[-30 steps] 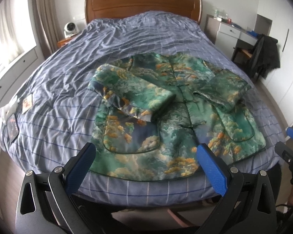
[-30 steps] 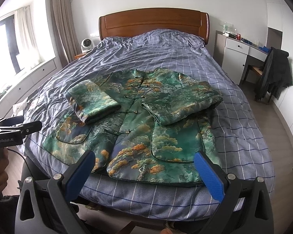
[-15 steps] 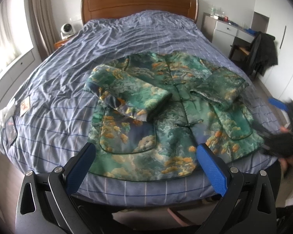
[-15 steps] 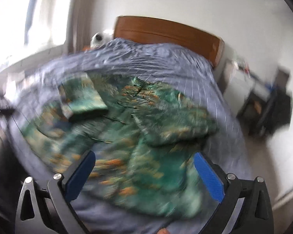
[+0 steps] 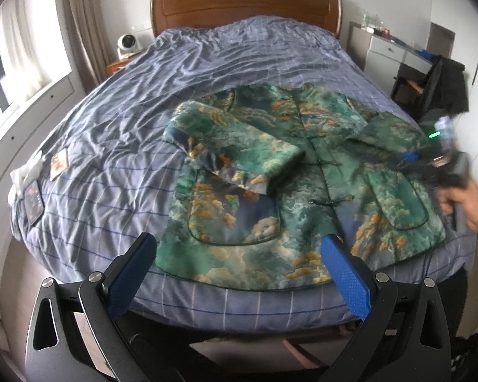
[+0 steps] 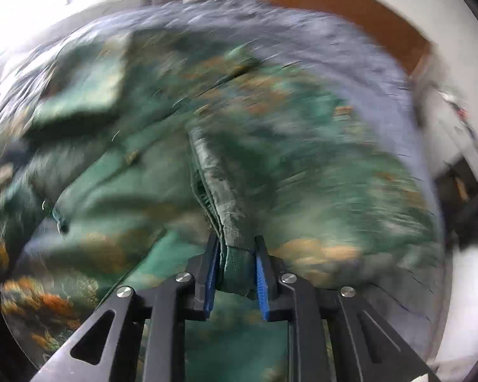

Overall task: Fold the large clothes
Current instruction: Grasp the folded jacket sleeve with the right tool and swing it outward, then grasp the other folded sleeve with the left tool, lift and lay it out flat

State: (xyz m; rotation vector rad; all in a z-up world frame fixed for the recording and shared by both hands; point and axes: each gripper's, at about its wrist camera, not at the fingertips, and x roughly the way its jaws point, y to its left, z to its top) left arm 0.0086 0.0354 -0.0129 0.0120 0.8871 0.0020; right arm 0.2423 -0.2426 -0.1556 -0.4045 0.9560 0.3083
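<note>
We see right tool (image 6: 235, 267) pinching the cuff of the green brocade padded jacket (image 5: 290, 191) near the bed's (image 5: 111, 146) foot edge; left tool (image 5: 239, 273) spread, idle. Thick slick cuff may slip out.

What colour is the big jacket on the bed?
The jacket is green with orange and white cloud-like patches, clearest in the left wrist view.

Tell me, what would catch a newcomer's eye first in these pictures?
A shiny green jacket with orange clouds lies spread on the blue checked bed, both sleeves folded across its front. The right gripper has its jaws clamped on a fold of that jacket, in a blurred view. The left gripper hangs at the bed's foot, jaws wide apart.
</note>
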